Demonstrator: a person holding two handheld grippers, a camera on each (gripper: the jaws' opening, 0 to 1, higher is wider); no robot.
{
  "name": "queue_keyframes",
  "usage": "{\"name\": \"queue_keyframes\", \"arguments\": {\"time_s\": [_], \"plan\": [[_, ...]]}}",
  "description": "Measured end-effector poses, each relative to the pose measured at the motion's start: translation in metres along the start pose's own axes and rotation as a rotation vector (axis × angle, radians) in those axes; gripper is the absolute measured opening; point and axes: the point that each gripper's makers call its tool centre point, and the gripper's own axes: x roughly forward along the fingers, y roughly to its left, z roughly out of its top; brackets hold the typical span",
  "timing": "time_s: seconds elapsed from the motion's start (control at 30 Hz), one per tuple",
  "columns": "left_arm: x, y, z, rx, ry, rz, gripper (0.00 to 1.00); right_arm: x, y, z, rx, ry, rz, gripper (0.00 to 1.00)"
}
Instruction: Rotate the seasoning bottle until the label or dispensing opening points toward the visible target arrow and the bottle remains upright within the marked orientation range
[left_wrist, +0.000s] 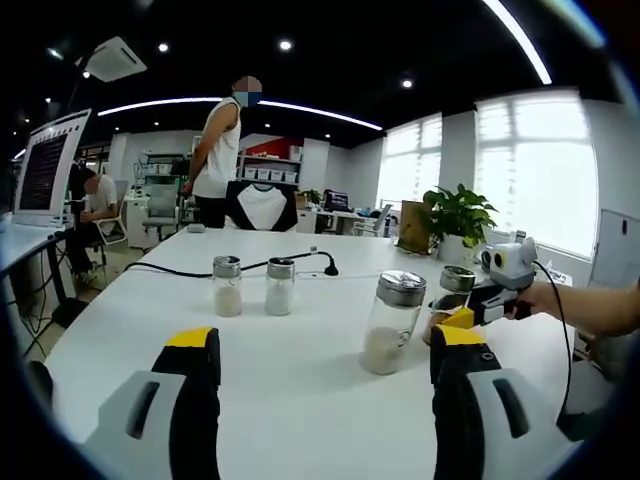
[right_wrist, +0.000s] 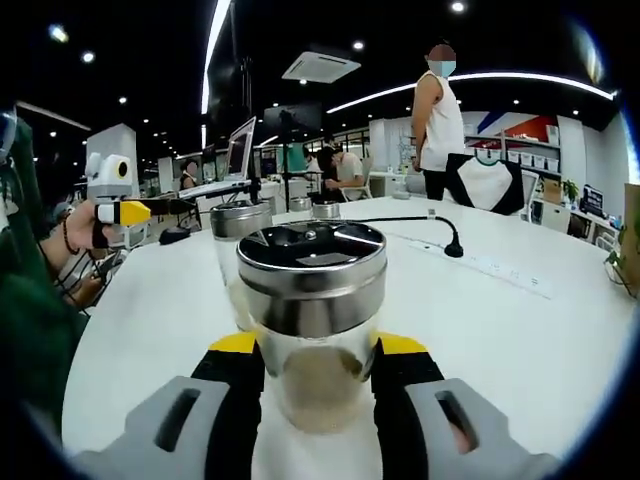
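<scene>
A glass seasoning bottle with a steel lid stands upright on the white table, and my right gripper is shut on its glass body just below the lid. Seen from the left gripper view, that same bottle is at the right, with my right gripper around it. A larger jar with pale grains stands just left of it. Two small shakers stand further back. My left gripper hangs open over bare table, nothing between its jaws. From the right gripper view, the left gripper is held off at the left.
A black cable and power strip cross the far table. A potted plant sits at the back right corner. A person stands beyond the table's far end; others sit at desks. A monitor is at the left.
</scene>
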Motion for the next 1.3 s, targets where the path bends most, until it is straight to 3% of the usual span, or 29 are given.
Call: {"name": "queue_keyframes", "arguments": {"time_s": [0.1, 0.17, 0.3, 0.47, 0.67, 0.8, 0.9, 1.03, 1.07, 1.17, 1.3], "plan": [[0.000, -0.001, 0.000, -0.001, -0.001, -0.004, 0.91, 0.002, -0.001, -0.003, 0.011, 0.019, -0.009, 0.42], [0.000, -0.001, -0.001, -0.001, 0.002, -0.002, 0.91, 0.005, -0.004, -0.009, -0.032, 0.036, -0.028, 0.47], [-0.001, 0.001, -0.001, -0.002, 0.004, 0.002, 0.91, 0.004, 0.003, 0.002, 0.010, -0.026, -0.019, 0.54], [-0.001, 0.002, -0.002, -0.005, 0.001, 0.004, 0.91, -0.001, -0.003, 0.006, 0.023, -0.036, -0.087, 0.59], [0.000, 0.003, -0.005, -0.011, -0.003, 0.004, 0.91, -0.010, -0.012, 0.007, 0.102, -0.086, -0.253, 0.60], [0.001, 0.003, -0.005, -0.019, -0.006, 0.002, 0.91, -0.015, -0.006, 0.012, 0.127, -0.129, -0.297, 0.60], [0.003, 0.001, -0.004, -0.018, -0.005, -0.001, 0.91, -0.022, -0.008, 0.020, 0.181, -0.168, -0.382, 0.59], [0.004, -0.002, -0.003, -0.016, -0.003, -0.006, 0.91, -0.030, -0.007, 0.032, 0.147, -0.185, -0.460, 0.59], [0.004, -0.002, -0.003, -0.012, -0.003, -0.004, 0.91, -0.031, -0.007, 0.033, 0.173, -0.194, -0.479, 0.59], [0.005, -0.003, -0.001, -0.011, -0.006, -0.004, 0.91, -0.031, -0.007, 0.026, 0.236, -0.156, -0.531, 0.58], [0.006, -0.004, -0.001, -0.020, -0.010, -0.007, 0.91, -0.028, -0.006, 0.026, 0.237, -0.142, -0.597, 0.57]]}}
